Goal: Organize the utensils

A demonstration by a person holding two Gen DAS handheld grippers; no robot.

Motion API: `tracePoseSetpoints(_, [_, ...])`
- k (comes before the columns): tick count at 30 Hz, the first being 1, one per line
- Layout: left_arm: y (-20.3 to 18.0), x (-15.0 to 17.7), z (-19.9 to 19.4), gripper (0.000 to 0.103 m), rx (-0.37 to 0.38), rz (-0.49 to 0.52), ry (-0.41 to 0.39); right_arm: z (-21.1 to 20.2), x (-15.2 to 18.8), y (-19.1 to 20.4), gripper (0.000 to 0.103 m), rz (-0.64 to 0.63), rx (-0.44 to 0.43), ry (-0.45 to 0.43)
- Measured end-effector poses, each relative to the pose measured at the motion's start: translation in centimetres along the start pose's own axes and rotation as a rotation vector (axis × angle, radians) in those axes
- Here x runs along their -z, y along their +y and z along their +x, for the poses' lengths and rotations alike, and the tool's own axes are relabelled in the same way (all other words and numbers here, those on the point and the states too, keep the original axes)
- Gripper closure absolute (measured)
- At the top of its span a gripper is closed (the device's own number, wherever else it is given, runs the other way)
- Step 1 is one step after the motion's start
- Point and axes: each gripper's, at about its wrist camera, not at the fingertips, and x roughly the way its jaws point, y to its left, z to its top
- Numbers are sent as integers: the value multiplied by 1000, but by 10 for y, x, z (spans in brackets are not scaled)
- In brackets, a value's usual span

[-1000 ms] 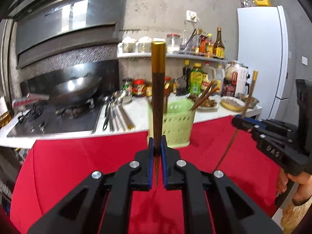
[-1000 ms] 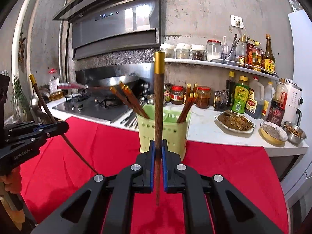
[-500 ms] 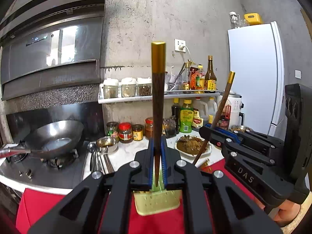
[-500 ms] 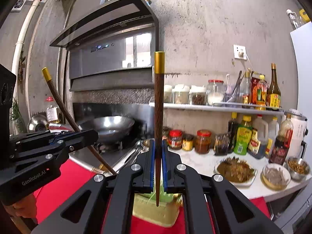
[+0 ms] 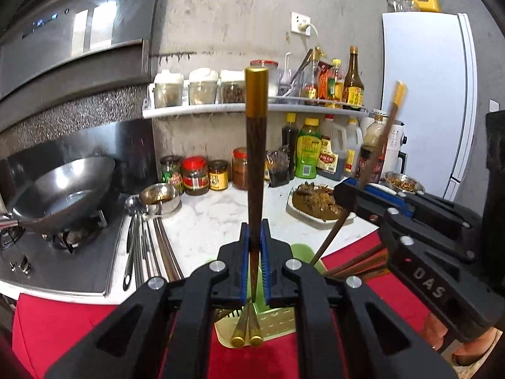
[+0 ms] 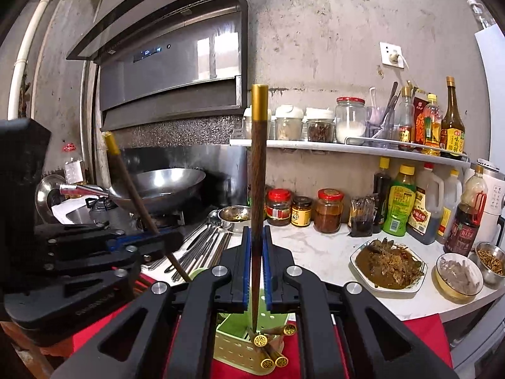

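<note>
- Left tongs point(image 5: 252, 263): clamped tight on a gold-capped wooden chopstick point(image 5: 255, 164), shaft upright, its tip down over the green utensil basket point(image 5: 277, 325).
- Right tongs point(image 6: 255, 265): jaws have just been opening; a slim gap shows on each side of the second chopstick point(image 6: 258, 195), which stands between the pads with its tip low over the basket point(image 6: 227, 341). Pads look clear of the wood.
- Basket sits on the red cloth point(image 5: 47, 331) at the bench point(image 5: 205, 211) edge; gold-ended chopsticks point(image 6: 271, 353) already lie slanted in its compartments.
- Step in hand, as you'd judge it: dropping both sticks into the basket, right one being released first.
- Next move: let the right stick fall clear, then ease your left jaws apart with the tip kept over a compartment, not the divider.
- Metal spoons and steel chopsticks point(image 5: 148, 246) lie loose beside the hob, unsorted.
- Hard to read: the basket is mostly hidden behind the tong bodies in both views; which compartment each tip sits over, and whether the right tip touches anything, cannot be told.
</note>
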Motion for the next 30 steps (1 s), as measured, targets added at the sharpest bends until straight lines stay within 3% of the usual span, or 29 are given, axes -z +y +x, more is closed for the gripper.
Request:
tracePoseSetpoints(2, [1,-1,-3,93,-5,2,-4,-5,-1,1,64,-1,9,-10])
tracePoseSetpoints(3, [0,-2,-6,91,-5,1,-12,-10,-2,2,62,-3,12,-15])
tracePoseSetpoints(10, [-5,-14,-63,83,-45,3,-116,-54,-11,11,62,-31,43,-54])
tracePoseSetpoints(15, [-13,0,-118,61,-164,18,-146,-101,-6,18,62,-32,63,-50])
tracePoseSetpoints(18, [-18,24,-140,51,-235,10,-94,-123,11,21,58,-13,66,5])
tracePoseSetpoints(25, [-30,93,-176,38,-281,-21,40,-179,65,33,38,-1,83,104])
tracePoseSetpoints(29, [-38,129,-195,22,-296,-30,89,-207,90,39,15,18,107,141])
tracePoseSetpoints(30, [-39,136,-199,16,-299,-36,100,-212,95,40,14,24,108,156])
